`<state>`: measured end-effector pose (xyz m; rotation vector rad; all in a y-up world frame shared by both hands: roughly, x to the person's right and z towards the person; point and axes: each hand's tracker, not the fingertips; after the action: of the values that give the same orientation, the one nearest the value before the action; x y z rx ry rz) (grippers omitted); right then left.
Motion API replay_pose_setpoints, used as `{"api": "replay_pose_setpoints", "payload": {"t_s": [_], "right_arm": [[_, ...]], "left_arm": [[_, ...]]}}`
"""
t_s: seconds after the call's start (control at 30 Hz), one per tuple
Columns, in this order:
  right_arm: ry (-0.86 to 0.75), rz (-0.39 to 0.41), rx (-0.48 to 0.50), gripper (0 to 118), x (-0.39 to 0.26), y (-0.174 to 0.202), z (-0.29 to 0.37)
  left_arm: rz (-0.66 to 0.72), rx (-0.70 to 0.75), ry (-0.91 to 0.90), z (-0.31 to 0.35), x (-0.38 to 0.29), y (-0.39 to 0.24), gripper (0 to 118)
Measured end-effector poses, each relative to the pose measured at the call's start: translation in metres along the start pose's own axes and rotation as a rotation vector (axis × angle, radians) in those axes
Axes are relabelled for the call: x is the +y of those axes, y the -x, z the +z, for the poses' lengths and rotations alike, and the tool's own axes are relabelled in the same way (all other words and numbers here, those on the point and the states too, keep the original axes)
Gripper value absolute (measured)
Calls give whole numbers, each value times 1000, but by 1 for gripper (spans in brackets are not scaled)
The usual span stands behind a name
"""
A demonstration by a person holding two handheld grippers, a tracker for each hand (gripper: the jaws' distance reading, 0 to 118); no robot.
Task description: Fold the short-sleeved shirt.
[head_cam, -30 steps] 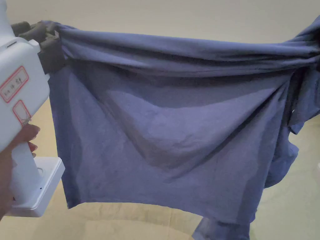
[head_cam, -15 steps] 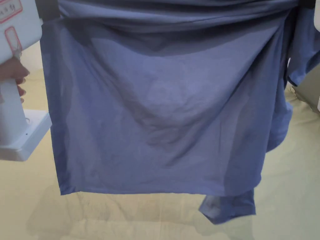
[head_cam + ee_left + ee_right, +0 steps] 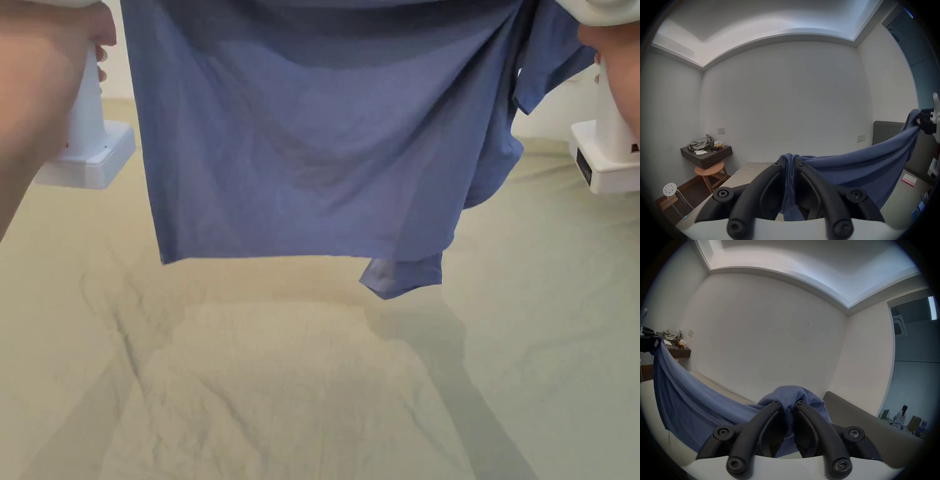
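I hold the shirt up by 2 top corners, left gripper and right gripper both clamped on cloth, so it hangs flat above the bed.

Nothing legible here: no text, label, brand, number or sign comes through clearly enough to read.

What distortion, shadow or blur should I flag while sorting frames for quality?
Both gripper views: strong fisheye bend, dark vignetted corners. Head view: the shirt casts a soft shadow on the bed sheet; the near hand looks blurred.
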<state>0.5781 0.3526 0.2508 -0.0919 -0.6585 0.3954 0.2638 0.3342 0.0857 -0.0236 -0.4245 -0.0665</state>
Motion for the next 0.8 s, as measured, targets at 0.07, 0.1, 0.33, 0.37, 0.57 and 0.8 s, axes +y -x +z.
{"api": "replay_pose_setpoints", "payload": {"t_s": [0.07, 0.1, 0.33, 0.37, 0.57, 0.8], "right_arm": [[23, -1, 6, 12, -14, 11, -10], [38, -4, 12, 12, -23, 17, -14], [212, -7, 95, 12, -112, 54, -20], [250, -20, 118, 12, -130, 60, -13], [478, -65, 228, 12, -242, 75, 57], [825, -68, 368, 12, -378, 90, 180]], "left_arm": [[27, 5, 22, -10, -11, 2, 9], [33, 9, 29, -15, -17, 2, 9], [8, 12, 129, -11, -96, -1, 9], [10, 4, 156, -4, -113, -1, 9], [-12, -28, 326, 64, -220, -8, 9], [-153, -69, 675, 188, -375, -17, 9]]}}
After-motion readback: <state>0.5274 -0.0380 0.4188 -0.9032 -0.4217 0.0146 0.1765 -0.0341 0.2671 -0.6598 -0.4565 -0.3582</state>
